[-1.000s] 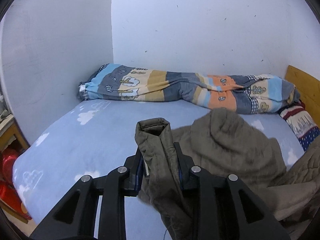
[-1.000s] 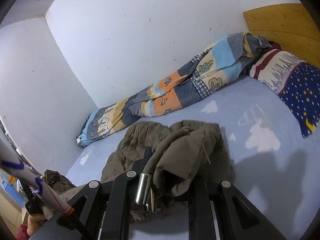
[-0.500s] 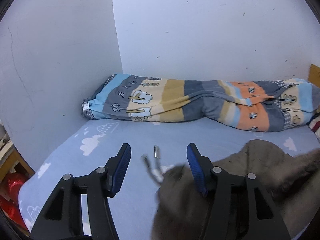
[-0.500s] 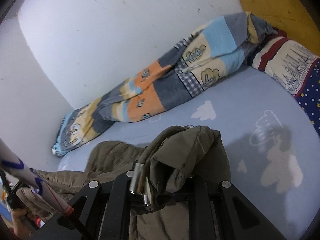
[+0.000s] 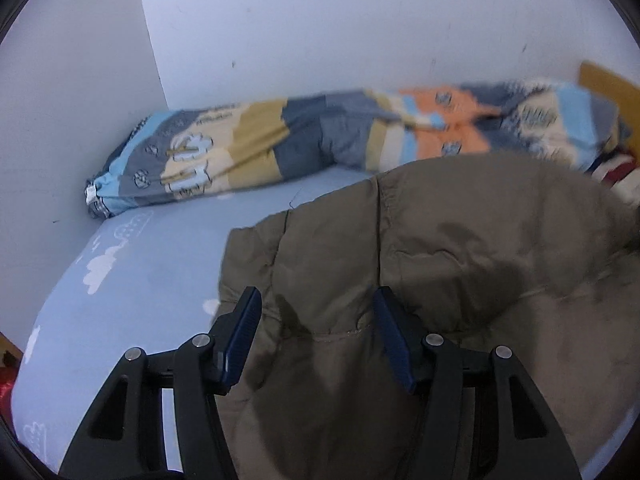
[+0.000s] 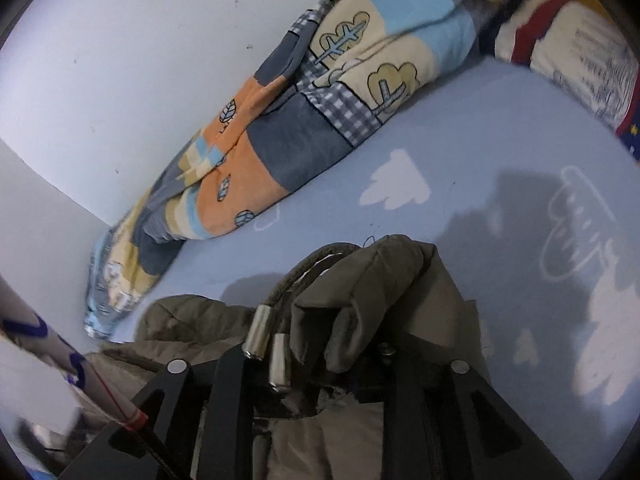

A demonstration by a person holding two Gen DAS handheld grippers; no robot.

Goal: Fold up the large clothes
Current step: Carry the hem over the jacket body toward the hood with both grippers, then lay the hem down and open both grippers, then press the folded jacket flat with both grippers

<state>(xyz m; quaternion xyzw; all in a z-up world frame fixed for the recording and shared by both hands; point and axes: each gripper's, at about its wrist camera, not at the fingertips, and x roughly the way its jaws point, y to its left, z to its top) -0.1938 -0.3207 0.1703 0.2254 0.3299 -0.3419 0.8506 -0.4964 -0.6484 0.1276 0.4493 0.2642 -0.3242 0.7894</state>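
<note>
— The bed (image 5: 132, 280) carries our jacket (image 5: 460, 280), spread rightward from the left gripper (image 5: 316, 316). Those jaws stand half open over it, gripping nothing.

— The right gripper (image 6: 316, 360) is nearer the bunched hem; its jaws have just been opening, cloth between them. Only this view shows the cord tips (image 6: 256, 332).

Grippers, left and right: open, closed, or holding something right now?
Left gripper: jaws open above the olive jacket, not gripping.
Right gripper: jaws just opening, jacket bunched between them; grip unclear.
</note>
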